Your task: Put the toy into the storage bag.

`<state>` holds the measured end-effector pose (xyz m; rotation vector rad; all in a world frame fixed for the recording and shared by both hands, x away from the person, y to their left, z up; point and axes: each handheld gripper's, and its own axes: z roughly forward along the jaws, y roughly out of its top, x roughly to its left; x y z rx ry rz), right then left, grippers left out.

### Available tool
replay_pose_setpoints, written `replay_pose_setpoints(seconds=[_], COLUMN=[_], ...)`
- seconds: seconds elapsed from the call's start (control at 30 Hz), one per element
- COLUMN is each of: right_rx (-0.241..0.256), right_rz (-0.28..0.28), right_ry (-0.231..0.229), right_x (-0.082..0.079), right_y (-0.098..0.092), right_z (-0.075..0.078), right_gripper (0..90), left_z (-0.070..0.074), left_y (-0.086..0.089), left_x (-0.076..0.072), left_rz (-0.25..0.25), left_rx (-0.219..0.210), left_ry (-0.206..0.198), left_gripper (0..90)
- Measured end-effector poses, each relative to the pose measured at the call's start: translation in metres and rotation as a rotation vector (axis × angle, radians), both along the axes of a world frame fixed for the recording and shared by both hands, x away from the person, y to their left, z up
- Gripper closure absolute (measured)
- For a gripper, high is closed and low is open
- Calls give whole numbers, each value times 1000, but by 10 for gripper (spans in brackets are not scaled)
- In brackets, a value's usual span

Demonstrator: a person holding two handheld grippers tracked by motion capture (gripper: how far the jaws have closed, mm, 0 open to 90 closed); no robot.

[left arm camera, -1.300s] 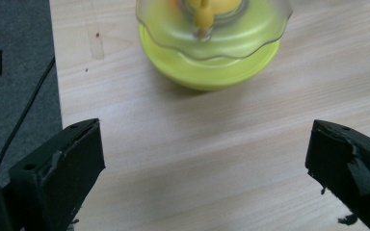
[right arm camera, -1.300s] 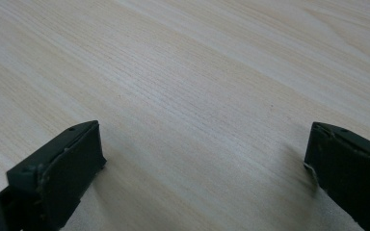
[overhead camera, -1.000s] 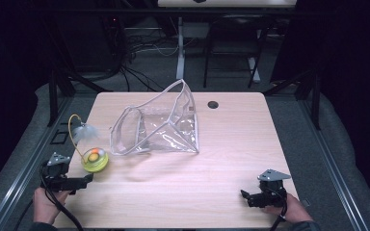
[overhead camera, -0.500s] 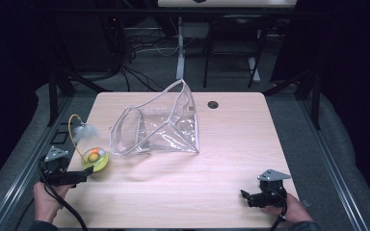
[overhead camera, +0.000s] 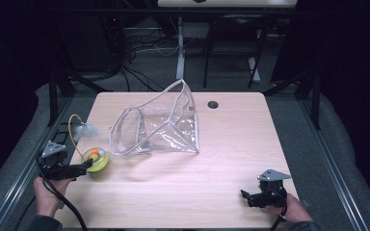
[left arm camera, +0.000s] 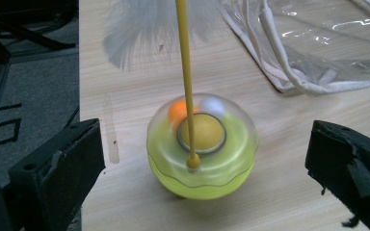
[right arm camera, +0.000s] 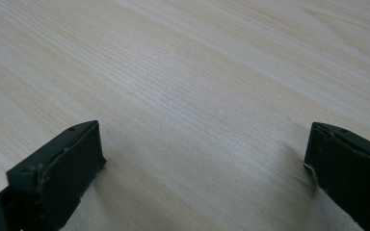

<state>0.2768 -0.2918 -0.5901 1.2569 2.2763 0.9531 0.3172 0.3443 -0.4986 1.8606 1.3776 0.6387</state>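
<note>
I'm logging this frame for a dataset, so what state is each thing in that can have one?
left hand-held gripper: open, jaws either side of the toy, not touching it.
right hand-held gripper: open, nothing between its jaws, low over the table.
yellow-green ball toy: upright on the table, wand standing up with a white feather at its tip.
clear plastic bag: lying on its side, mouth open, nothing visible inside.

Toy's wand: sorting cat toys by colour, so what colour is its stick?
Yellow stick, tipped with a white feather; clearest in the left gripper view.
</note>
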Motion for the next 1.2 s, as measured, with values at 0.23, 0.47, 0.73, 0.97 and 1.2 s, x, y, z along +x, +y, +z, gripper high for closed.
replay_pose_setpoints(seconds=[0.23, 0.47, 0.73, 0.97, 1.2], right_rx=[0, 0, 0, 0, 0], right_rz=[0, 0, 0, 0, 0], right_ry=[0, 0, 0, 0, 0], right_x=[0, 0, 0, 0, 0], right_y=[0, 0, 0, 0, 0], right_z=[0, 0, 0, 0, 0], right_gripper=[0, 0, 0, 0, 0], left_z=[2, 8, 11, 13, 15], left_y=[-1, -1, 0, 1, 3], left_x=[4, 4, 4, 6, 7], left_rz=[17, 21, 16, -9, -9], left_rx=[6, 8, -5, 8, 10], left_ry=[-18, -54, -65, -53, -54], left_gripper=[157, 399, 588, 700, 805])
